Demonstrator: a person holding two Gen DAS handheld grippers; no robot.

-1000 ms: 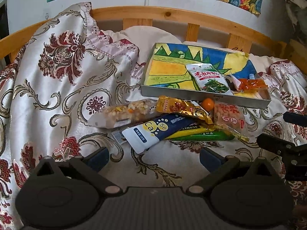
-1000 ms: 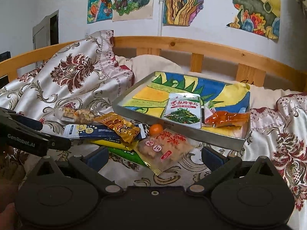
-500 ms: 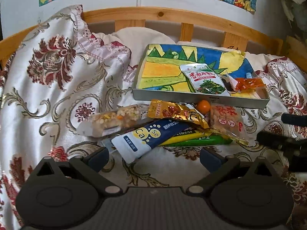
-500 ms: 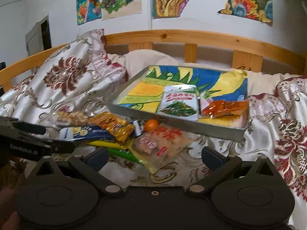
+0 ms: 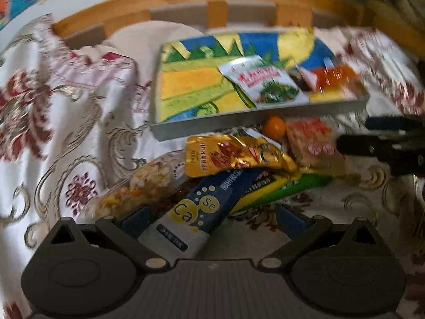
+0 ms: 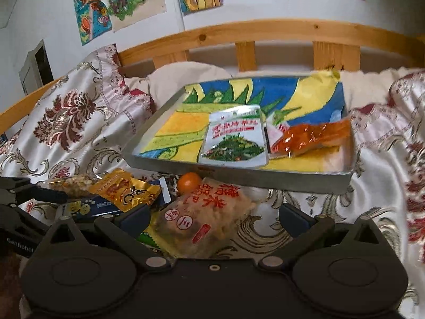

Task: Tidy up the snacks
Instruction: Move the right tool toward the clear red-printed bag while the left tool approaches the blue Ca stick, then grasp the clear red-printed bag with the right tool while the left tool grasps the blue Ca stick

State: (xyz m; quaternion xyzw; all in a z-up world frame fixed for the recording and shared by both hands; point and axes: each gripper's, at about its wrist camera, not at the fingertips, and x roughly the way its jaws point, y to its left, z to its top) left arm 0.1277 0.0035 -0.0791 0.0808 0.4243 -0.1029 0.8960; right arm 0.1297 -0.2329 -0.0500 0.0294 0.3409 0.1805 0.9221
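A metal tray (image 5: 239, 125) (image 6: 239, 179) with a colourful lining lies on the bed and holds a green-vegetable packet (image 5: 263, 82) (image 6: 233, 135) and an orange packet (image 5: 332, 77) (image 6: 310, 138). In front of it lies a heap of snacks: a blue Ca/Se packet (image 5: 202, 207), a gold packet (image 5: 233, 154) (image 6: 124, 191), a clear mixed-grain packet (image 5: 140, 186), a rice-cake packet (image 6: 204, 218) (image 5: 310, 138), a small orange (image 6: 189, 182) (image 5: 275, 127), green and yellow sticks (image 5: 287, 186). My left gripper (image 5: 212, 220) is open, its fingers either side of the blue packet's end. My right gripper (image 6: 212, 219) is open around the rice-cake packet.
The bed is covered by a floral satin quilt (image 5: 66, 122) bunched high at the left. A wooden headboard (image 6: 265, 32) and a pillow (image 6: 186, 77) stand behind the tray. The other gripper shows at the right edge of the left wrist view (image 5: 385, 146) and at the left edge of the right wrist view (image 6: 24, 202).
Both grippers have moved forward and down onto the snack heap. The blue packet now lies between my left fingers and the rice-cake packet between my right fingers. Both stay open.
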